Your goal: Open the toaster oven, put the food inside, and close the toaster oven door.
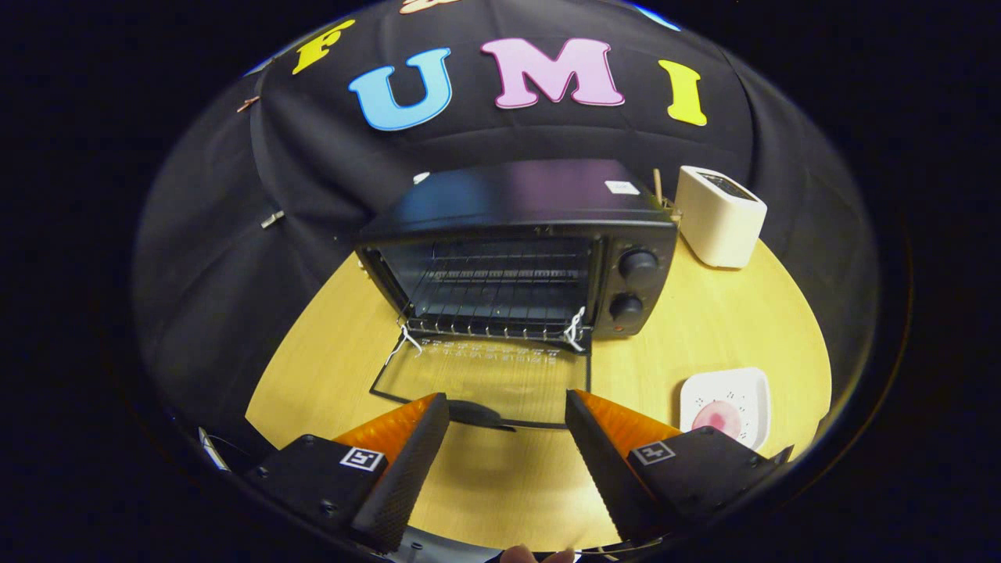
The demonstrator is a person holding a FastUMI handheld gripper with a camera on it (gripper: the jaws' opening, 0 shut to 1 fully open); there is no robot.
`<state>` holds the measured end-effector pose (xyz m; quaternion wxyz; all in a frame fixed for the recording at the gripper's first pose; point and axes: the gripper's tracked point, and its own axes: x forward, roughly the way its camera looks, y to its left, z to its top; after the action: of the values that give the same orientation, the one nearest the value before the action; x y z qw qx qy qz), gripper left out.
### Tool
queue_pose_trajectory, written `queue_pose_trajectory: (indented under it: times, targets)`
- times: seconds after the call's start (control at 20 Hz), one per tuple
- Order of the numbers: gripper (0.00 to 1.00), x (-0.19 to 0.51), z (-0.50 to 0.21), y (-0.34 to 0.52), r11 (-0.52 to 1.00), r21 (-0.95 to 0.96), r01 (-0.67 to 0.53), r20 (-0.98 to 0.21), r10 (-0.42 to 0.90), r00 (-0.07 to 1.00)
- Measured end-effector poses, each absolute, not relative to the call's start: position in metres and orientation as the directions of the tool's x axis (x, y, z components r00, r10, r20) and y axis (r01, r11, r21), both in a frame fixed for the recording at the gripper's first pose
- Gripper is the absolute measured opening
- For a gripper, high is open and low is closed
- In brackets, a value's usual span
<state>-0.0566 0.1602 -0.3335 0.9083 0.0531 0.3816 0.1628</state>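
Toaster oven stands toward the back of the worktop, door already swung fully down and lying flat on the wood, glass pane up, handle at its near edge. Wire rack visible inside, cavity looks bare. Gripper: fingers spread wide apart, holding nothing; the door handle sits just ahead of them, roughly in the gap. Food, a pink round item, rests on a white plate near the right front edge of the worktop, beside the right finger and well apart from the oven. White toaster at the back right corner, not involved. Judgement: opening is done; step in hand is fetching the food. To do it well, swing right toward the plate, keep the fingers open until they straddle the item, and come down steeply enough that the plate rim is not caught. Close gently; the item may be soft, cannot tell. Afterwards carry it over the lowered door without pressing on the glass, and set it well in on the rack.
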Motion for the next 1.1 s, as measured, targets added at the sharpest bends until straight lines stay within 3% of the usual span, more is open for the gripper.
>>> queue_pose_trajectory:
  times: [0.35,0.75,1.1]
  targets:
    - [0.98,-0.038,-0.323,0.049,0.950,0.201,-0.240,-0.704,0.310,0.638]
    - [0.98,-0.035,-0.376,-0.074,0.967,0.107,-0.233,-0.813,0.220,0.539]
    - [0.99,-0.032,-0.427,-0.124,0.976,0.090,-0.198,-0.882,0.170,0.440]
